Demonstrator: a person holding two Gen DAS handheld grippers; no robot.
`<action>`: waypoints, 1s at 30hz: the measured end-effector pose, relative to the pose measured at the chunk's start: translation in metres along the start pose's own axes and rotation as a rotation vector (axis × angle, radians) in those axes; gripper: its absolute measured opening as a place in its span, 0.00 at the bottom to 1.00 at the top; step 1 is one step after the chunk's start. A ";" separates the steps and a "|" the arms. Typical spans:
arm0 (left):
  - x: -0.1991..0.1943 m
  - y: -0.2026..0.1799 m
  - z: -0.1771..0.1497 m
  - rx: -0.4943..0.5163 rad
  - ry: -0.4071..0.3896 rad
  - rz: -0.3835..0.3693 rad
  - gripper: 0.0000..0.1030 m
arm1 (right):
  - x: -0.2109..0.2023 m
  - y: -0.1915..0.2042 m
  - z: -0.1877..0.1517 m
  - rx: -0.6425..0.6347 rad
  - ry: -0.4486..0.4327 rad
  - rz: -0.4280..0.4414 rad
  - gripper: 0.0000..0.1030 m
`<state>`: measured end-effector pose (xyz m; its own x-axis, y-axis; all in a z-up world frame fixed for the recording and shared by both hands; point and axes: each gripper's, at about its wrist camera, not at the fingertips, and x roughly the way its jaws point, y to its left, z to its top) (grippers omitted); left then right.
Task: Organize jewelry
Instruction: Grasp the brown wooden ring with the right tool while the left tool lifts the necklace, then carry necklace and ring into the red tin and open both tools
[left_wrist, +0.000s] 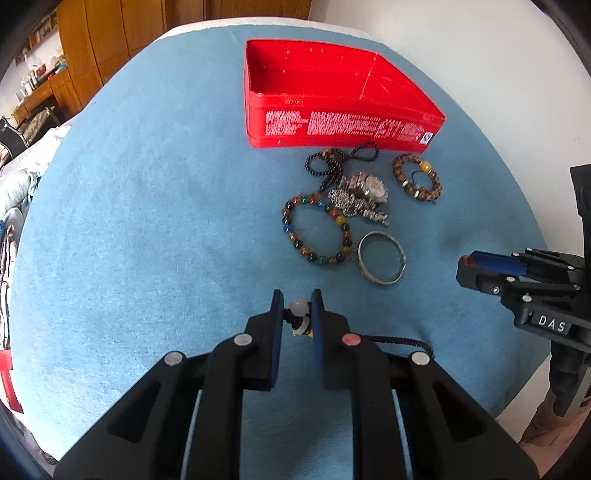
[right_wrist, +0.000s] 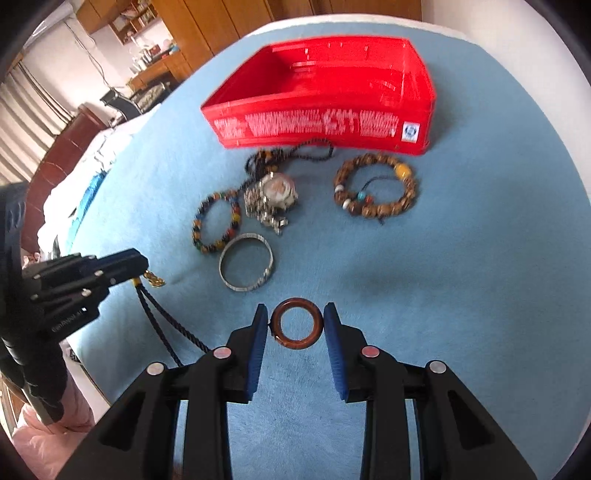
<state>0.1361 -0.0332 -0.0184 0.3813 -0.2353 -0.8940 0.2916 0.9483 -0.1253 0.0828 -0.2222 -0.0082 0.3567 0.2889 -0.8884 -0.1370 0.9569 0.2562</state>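
Note:
A dark cord necklace is stretched between my two grippers. My left gripper (left_wrist: 297, 299) is shut on its pale bead (left_wrist: 298, 307), and the dark cord (left_wrist: 399, 340) trails off to the right. My right gripper (right_wrist: 297, 310) is shut on the necklace's brown ring pendant (right_wrist: 280, 334), held just above the cloth. In the right wrist view the left gripper (right_wrist: 142, 266) comes in from the left with a gold knot (right_wrist: 155, 279) and the cord (right_wrist: 166, 325) hanging from it. The empty red box (left_wrist: 343, 125) (right_wrist: 321, 125) stands at the far side.
On the blue cloth (left_wrist: 147, 221) in front of the box lie a multicoloured bead bracelet (left_wrist: 284, 221), a silver bangle (left_wrist: 380, 281), a metal watch (left_wrist: 369, 188), a wooden bead bracelet (left_wrist: 400, 168) and a dark bead necklace (left_wrist: 332, 173). The right gripper (left_wrist: 465, 267) enters from the right.

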 end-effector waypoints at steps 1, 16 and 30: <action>-0.002 -0.001 0.002 0.001 -0.008 -0.001 0.13 | -0.004 -0.002 0.003 0.003 -0.011 0.001 0.30; -0.059 -0.016 0.070 0.001 -0.210 -0.009 0.13 | -0.055 -0.015 0.064 0.032 -0.160 0.019 0.30; -0.032 -0.015 0.202 -0.080 -0.308 0.042 0.13 | -0.039 -0.041 0.173 0.079 -0.214 0.006 0.30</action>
<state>0.2961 -0.0831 0.0991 0.6428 -0.2377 -0.7282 0.2048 0.9694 -0.1356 0.2344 -0.2672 0.0814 0.5450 0.2862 -0.7881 -0.0701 0.9522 0.2973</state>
